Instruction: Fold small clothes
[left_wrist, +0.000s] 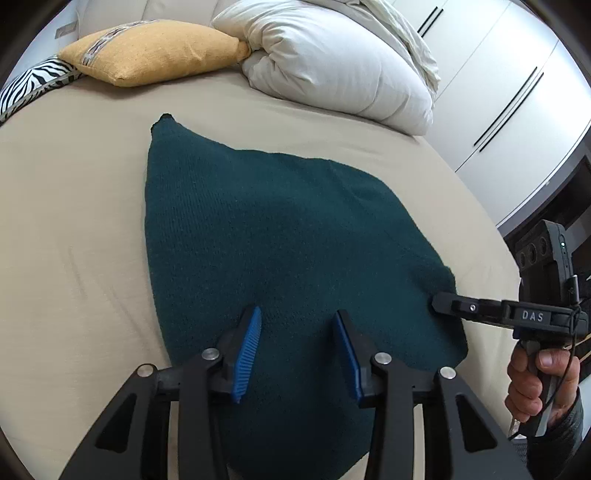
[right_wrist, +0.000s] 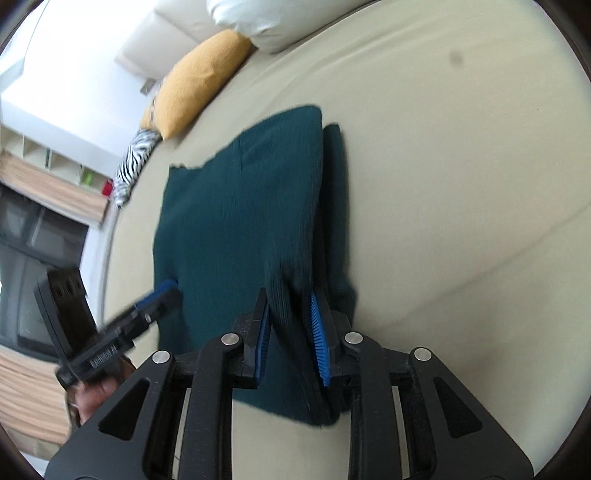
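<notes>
In the left wrist view, a dark green knitted garment (left_wrist: 280, 236) is seen spread flat on the beige bed sheet (left_wrist: 74, 221). Its long axis is laid from the near edge of the picture toward the far left, where one pointed corner is directed at a yellow cushion (left_wrist: 155, 51). The left tongs (left_wrist: 297, 328) are held spread wide above the near part of the garment, with nothing caught between the blue pads (left_wrist: 247, 354). At the right edge of the garment, the right tongs (left_wrist: 441, 304) are seen from the side with their tip against the fabric; whether cloth is pinched cannot be told from here. A white duvet (left_wrist: 332, 59) is piled at the far side of the bed, and a zebra-print pillow (left_wrist: 33, 83) lies at the far left.

In the right wrist view, the picture is blurred. The garment (right_wrist: 236, 221) is seen running lengthwise from near to far, toward the yellow cushion (right_wrist: 199, 81). Its right edge is raised as a fold, and the right tongs (right_wrist: 290, 301) are clenched on that fold. The left tongs (right_wrist: 168, 286) are seen at the left edge of the garment, over the near left corner.
</notes>
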